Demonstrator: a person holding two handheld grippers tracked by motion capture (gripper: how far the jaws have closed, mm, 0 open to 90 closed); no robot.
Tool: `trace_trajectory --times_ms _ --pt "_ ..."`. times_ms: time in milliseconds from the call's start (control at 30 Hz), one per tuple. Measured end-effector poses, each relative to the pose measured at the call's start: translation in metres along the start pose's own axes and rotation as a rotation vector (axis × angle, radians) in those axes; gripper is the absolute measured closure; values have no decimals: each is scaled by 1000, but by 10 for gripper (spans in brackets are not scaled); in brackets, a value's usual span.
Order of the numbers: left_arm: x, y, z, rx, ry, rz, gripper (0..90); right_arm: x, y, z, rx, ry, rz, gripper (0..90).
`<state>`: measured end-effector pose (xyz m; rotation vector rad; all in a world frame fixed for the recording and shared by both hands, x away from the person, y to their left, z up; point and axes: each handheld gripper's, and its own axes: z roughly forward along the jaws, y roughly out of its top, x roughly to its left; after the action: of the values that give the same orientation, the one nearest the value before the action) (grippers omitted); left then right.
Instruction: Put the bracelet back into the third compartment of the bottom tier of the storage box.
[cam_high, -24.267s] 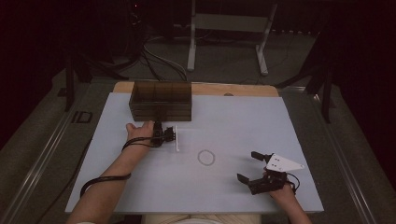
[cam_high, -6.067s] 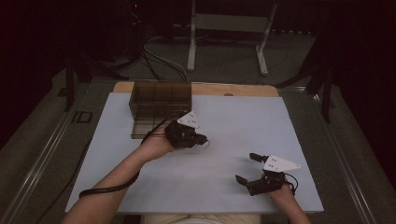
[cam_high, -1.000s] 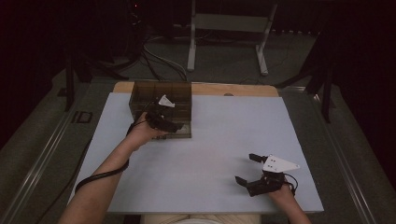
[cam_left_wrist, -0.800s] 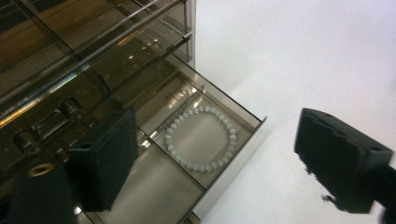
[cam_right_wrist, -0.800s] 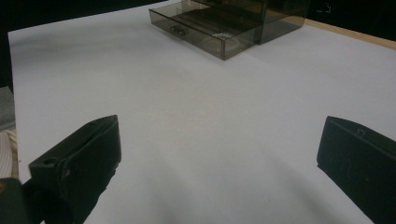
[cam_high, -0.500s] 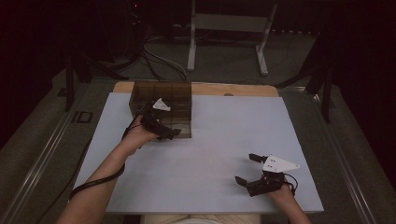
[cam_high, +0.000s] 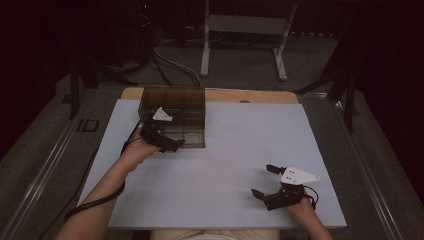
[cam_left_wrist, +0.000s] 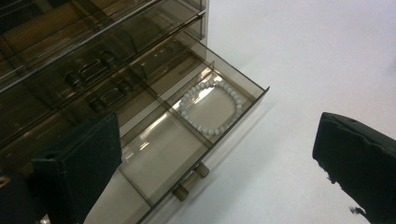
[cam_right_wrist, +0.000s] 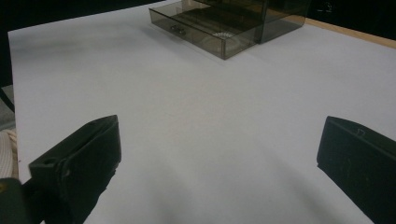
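Observation:
A smoky transparent drawer box (cam_high: 175, 102) stands at the table's back left. Its bottom drawer (cam_left_wrist: 154, 158) is pulled out. A white bead bracelet (cam_left_wrist: 238, 100) lies in the drawer's right-hand compartment, and it also shows faintly from the right gripper view as the bracelet (cam_right_wrist: 227, 35). My left gripper (cam_high: 175, 145) hovers open just above and in front of the open drawer, with nothing between its jaws; in its own view the left gripper (cam_left_wrist: 218, 126) straddles the drawer front. My right gripper (cam_high: 264, 181) rests open on the table at the front right, far from the box (cam_right_wrist: 261, 14).
A pale sheet (cam_high: 240, 150) covers the table, bare between the two grippers. A small handle (cam_left_wrist: 189, 179) sticks out from the drawer front. Cables and a metal stand (cam_high: 240, 35) lie on the dark floor beyond the table's far edge.
The left gripper has drawn back left and toward the person, away from the drawer. The bracelet, earlier on the table, now lies in the open drawer. The right gripper has stayed put.

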<state>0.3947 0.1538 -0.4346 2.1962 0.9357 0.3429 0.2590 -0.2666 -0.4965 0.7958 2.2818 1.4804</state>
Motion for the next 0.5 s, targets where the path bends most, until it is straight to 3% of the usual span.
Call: trace_trajectory --times_ms 367,433,500 --pt "-8 -15 -8 -8 49 13 27 0 0 0 -1 0 3 0" --pt "-8 -19 -8 -15 40 0 27 0 0 0 -1 0 3 0" --pt "-7 -24 -9 -20 57 -1 28 0 0 0 -3 1 3 0"
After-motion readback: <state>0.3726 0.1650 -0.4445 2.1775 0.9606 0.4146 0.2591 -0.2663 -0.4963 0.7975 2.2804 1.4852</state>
